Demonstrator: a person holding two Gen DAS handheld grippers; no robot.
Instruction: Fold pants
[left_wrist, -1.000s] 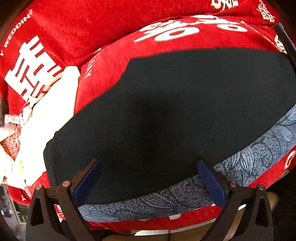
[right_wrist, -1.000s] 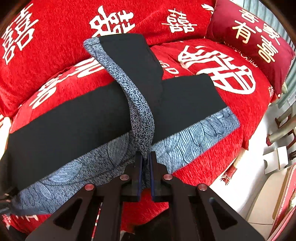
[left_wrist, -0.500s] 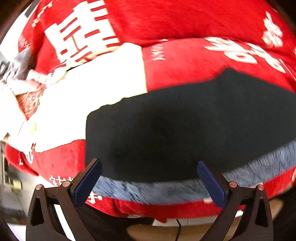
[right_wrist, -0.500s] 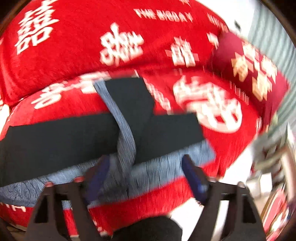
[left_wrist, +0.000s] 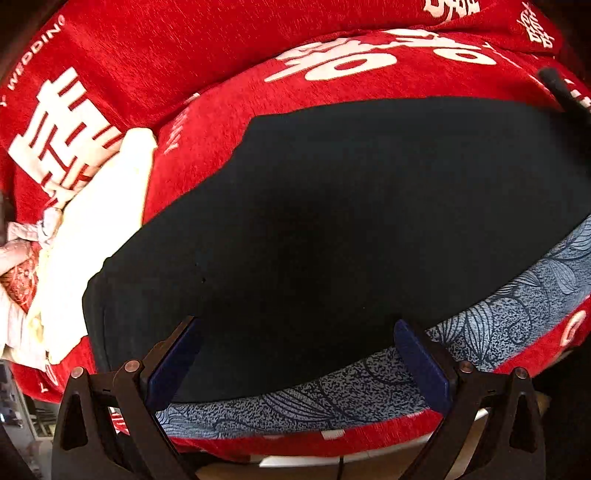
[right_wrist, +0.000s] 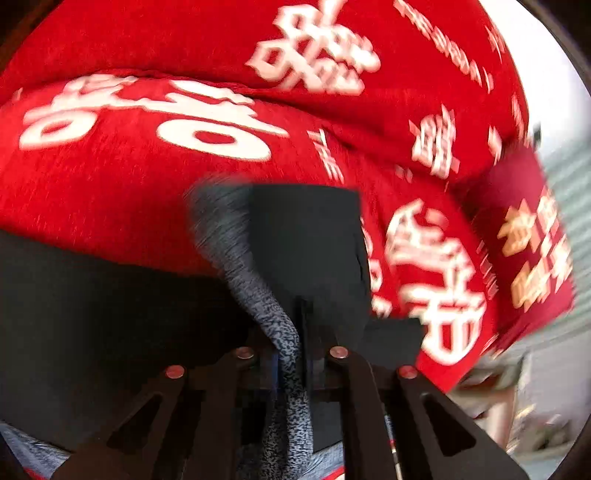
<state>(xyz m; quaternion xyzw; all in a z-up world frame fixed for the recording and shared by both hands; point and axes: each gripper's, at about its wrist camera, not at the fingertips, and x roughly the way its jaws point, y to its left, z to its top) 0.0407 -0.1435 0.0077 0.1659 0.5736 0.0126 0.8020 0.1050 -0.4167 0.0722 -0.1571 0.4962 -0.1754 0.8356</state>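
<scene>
Black pants (left_wrist: 351, 229) with a blue-grey patterned side band (left_wrist: 480, 332) lie spread on a red sofa seat (left_wrist: 332, 66). My left gripper (left_wrist: 295, 354) is open and empty, its blue pads just above the pants' near edge. My right gripper (right_wrist: 295, 354) is shut on a folded-up part of the pants (right_wrist: 306, 236), pinching the patterned band (right_wrist: 284, 339) between its jaws. The rest of the pants (right_wrist: 92, 306) stretches to the left in the right wrist view.
The red sofa back (right_wrist: 184, 33) carries white characters. A dark red cushion (right_wrist: 532, 229) sits at the right end. White cloth (left_wrist: 96, 229) lies at the left of the seat. The seat's front edge (left_wrist: 314, 443) is just below the pants.
My right gripper opened half a second ago and has shut again on the patterned band, closer in. My left gripper swung left and came back, still open.
</scene>
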